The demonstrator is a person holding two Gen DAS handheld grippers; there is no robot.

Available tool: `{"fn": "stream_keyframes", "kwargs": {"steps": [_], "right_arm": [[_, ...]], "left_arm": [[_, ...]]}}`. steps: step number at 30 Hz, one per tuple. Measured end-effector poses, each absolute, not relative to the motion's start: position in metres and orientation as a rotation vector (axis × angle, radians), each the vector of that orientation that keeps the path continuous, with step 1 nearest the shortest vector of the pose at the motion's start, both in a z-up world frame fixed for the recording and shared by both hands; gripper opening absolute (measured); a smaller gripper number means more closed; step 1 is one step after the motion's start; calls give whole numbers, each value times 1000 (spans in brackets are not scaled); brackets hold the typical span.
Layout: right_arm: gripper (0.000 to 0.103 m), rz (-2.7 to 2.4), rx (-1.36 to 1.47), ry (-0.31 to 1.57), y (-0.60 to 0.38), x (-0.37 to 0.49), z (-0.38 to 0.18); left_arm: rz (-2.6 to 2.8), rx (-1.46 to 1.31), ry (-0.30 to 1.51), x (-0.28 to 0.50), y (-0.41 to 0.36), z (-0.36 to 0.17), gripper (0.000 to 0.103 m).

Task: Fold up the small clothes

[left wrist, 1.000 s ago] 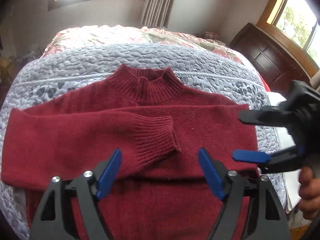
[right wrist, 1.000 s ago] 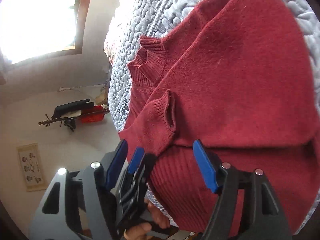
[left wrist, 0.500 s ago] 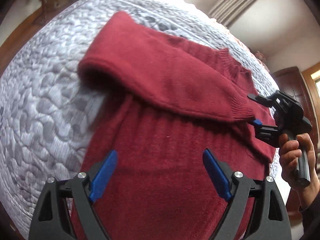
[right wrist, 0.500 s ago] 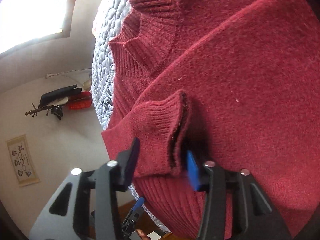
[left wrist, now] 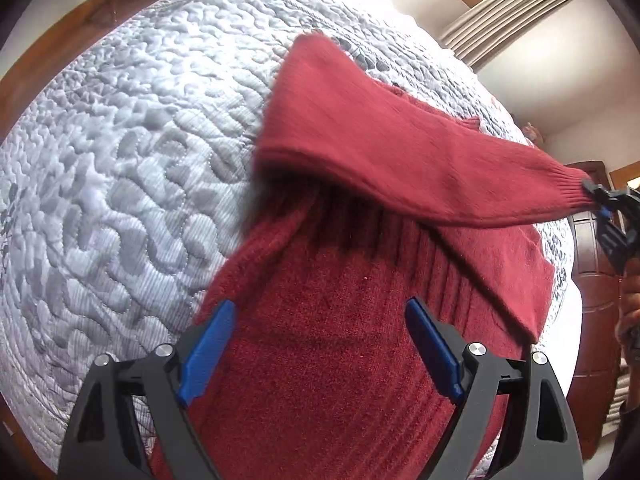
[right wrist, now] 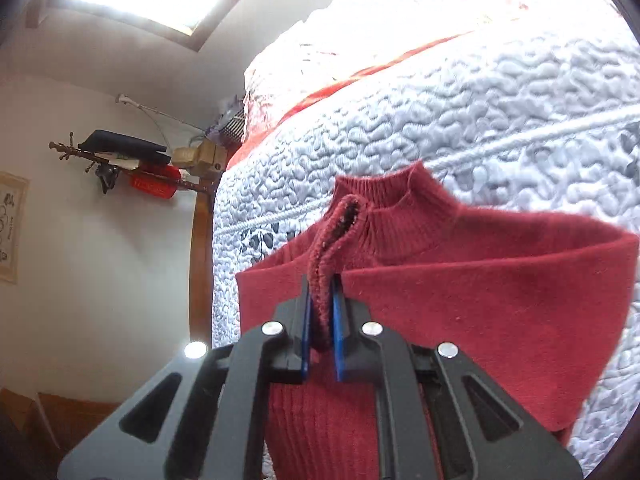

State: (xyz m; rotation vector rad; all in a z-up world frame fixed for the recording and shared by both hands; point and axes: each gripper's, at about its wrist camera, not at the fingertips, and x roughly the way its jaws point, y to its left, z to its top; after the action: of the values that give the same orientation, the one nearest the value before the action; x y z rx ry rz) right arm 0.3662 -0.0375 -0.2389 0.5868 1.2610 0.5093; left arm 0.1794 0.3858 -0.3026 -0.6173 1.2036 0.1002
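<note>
On the quilted bed [left wrist: 120, 152], the right tongs [right wrist: 320, 320] have now pinched the sweater [left wrist: 320, 340] cuff [right wrist: 332, 240] and lifted the sleeve; left tongs [left wrist: 320, 344] hover wide, empty.

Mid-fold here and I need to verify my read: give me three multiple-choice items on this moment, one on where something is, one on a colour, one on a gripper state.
1. Where does the dark red knitted sweater lie?
A. on a wooden floor
B. on a grey-white quilted bedspread
C. on a hanger

2. What colour are the pads on the left gripper?
A. blue
B. yellow
C. white

3. What is the right gripper doing?
A. hanging open above the collar
B. shut on nothing
C. shut on the ribbed cuff of the sweater's sleeve

Answers:
1. B, since quilted fabric surrounds the sweater in both views.
2. A, since both pads show blue in the left wrist view.
3. C, since the cuff is pinched between the closed fingers and the sleeve is stretched across the body.
</note>
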Motion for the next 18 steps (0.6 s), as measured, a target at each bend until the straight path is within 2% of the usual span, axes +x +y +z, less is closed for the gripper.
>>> {"fn": "stream_keyframes", "kwargs": {"steps": [5, 11, 18], "right_arm": [[8, 412, 608, 1239, -89, 353, -238], [8, 306, 667, 1306, -152, 312, -299], [8, 221, 746, 1369, -177, 296, -354]], "left_arm": [[108, -616, 1216, 177, 388, -301, 87], [79, -720, 1156, 190, 403, -286, 87], [-3, -984, 1039, 252, 424, -281, 87]]}}
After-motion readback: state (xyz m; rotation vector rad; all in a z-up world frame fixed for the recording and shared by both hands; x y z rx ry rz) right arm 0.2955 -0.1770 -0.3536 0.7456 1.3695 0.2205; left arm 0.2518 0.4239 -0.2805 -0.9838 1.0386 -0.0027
